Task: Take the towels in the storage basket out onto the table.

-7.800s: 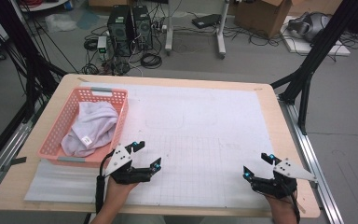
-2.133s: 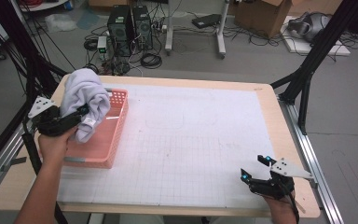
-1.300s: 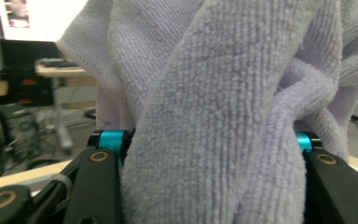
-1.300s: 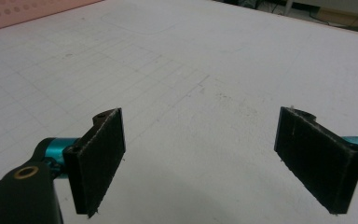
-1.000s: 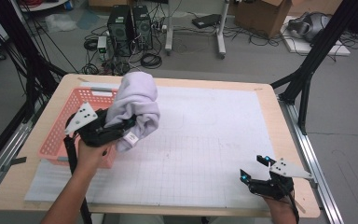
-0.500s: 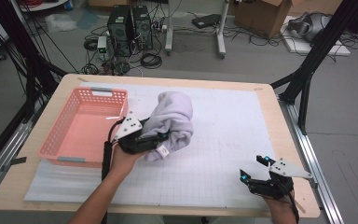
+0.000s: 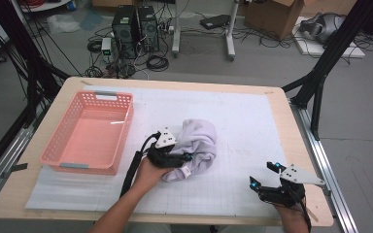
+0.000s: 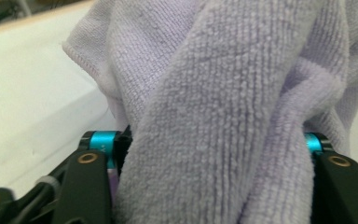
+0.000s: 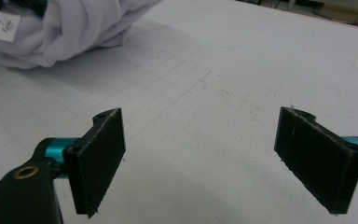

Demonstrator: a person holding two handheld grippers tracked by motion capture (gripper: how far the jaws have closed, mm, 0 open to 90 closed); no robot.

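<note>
Towel, pale lilac terry cloth [image 7: 197, 144], is out of the pink plastic basket [image 7: 88, 136], bunched on the mat between the left gripper's [image 7: 182, 158] just-widening jaws. Right gripper [image 7: 261, 175] waits agape, well apart; spreading looks left to do.

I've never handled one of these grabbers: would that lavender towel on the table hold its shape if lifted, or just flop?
Probably flop: the towel lies in a soft, crumpled heap and drapes in loose folds between the left gripper jaws. Its fluffy terry pile looks light and grippy, so it seems unlikely to slip or roll.
</note>
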